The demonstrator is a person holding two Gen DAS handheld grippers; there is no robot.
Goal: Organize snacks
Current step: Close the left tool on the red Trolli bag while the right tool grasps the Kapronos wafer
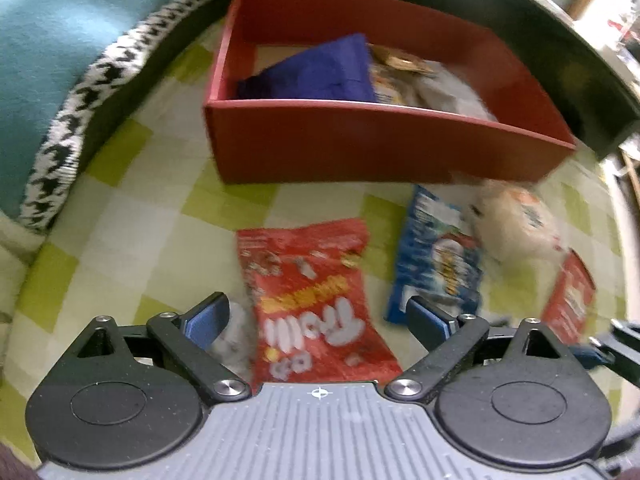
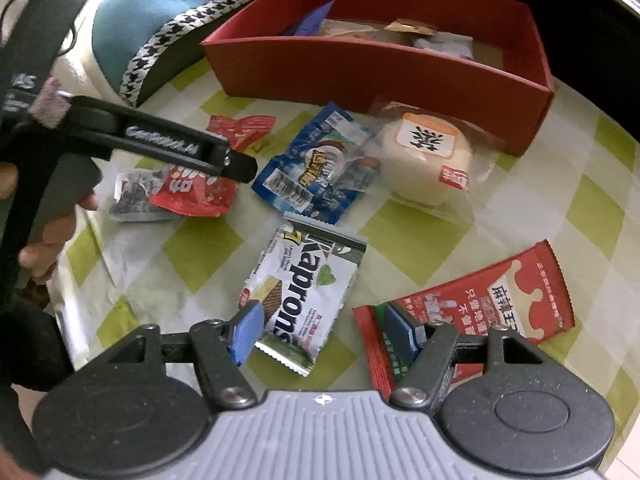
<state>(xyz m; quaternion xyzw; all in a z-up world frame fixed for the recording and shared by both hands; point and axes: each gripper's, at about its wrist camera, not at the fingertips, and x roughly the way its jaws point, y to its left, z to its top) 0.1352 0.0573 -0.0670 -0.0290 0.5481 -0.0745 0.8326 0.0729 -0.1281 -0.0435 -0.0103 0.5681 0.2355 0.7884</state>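
Hovered with the left gripper [image 1: 316, 304] over the red gummy pouch [image 1: 304, 264], jaws spread close to their widest and clamped on nothing. Found the pouch flat on the checked counter [image 1: 140, 200], framed between the two blue pads in the left wrist view and touched by neither. Read its long axis as running roughly from eleven o'clock to five o'clock, nearly along the line of the gripper, so that the jaws straddled its narrow width. Judged that to suit a pinch across the short side, given a drop straight down; could not tell the remaining height through the blur.

Placed the red box [image 1: 360, 148] at twelve o'clock from those jaws, just beyond the pouch's far end, open-topped and already holding a purple bag and some pale wrappers. Noted a blue packet [image 1: 440, 264] at about one o'clock and a wrapped white bun [image 1: 516, 224] at two o'clock, both clear of the pouch.

Kept the right gripper [image 2: 324, 312] about half open and empty above the wafer pack [image 2: 308, 280], which lay near its left pad at eleven o'clock, long axis near twelve to six. Reckoned the left hand the nearer to the gummy pouch and the right the nearer to the wafers.
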